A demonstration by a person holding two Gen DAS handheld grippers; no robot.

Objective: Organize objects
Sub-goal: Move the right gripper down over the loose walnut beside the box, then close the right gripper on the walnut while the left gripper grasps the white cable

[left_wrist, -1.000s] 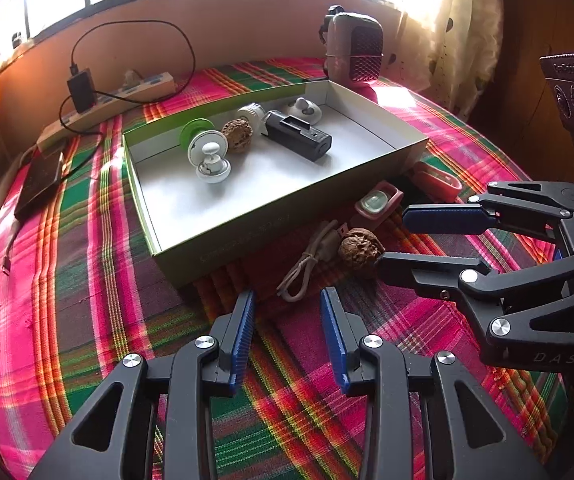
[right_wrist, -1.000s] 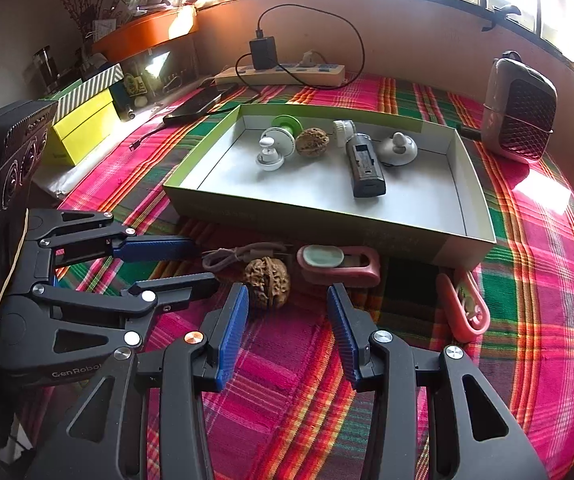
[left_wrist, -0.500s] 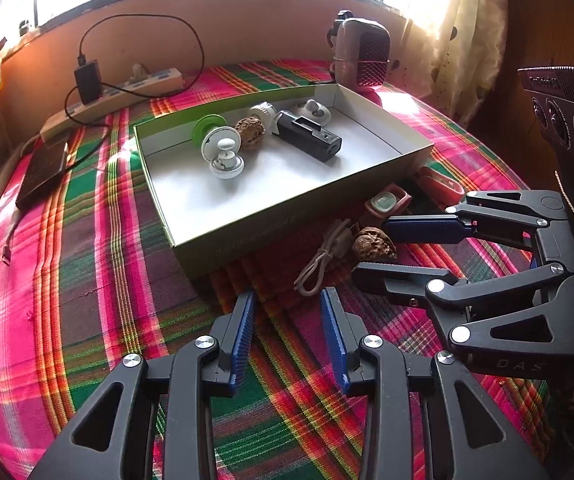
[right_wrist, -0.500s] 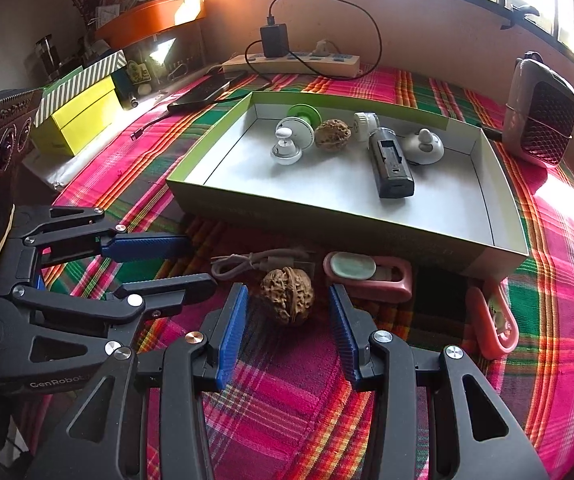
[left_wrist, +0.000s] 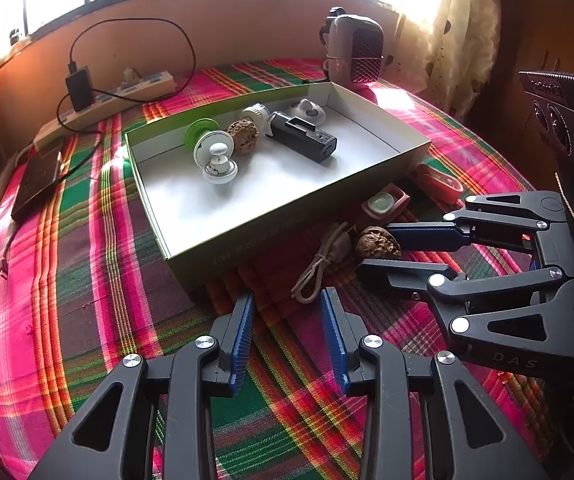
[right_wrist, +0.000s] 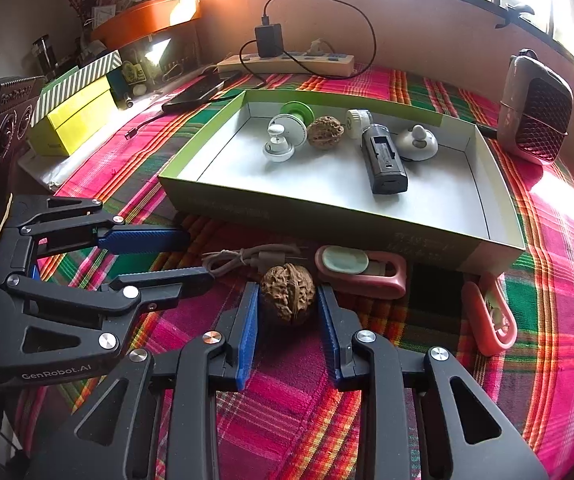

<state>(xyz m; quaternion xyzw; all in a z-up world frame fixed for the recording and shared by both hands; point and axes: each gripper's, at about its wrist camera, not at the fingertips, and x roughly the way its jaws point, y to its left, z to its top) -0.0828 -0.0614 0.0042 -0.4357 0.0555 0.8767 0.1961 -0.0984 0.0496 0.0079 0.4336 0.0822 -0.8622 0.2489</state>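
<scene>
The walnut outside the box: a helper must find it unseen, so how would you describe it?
Find the shallow green-edged box on the plaid cloth. Before its near wall, between the right gripper fingers, sits a brown wrinkled walnut. A second walnut lies inside the box.

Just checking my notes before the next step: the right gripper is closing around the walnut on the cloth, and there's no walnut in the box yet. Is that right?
Not quite. The box already holds a second walnut, beside the green disc, as the right wrist view shows. The rest stands: the right gripper has just been closing, with the walnut on the cloth between its jaws.
</scene>
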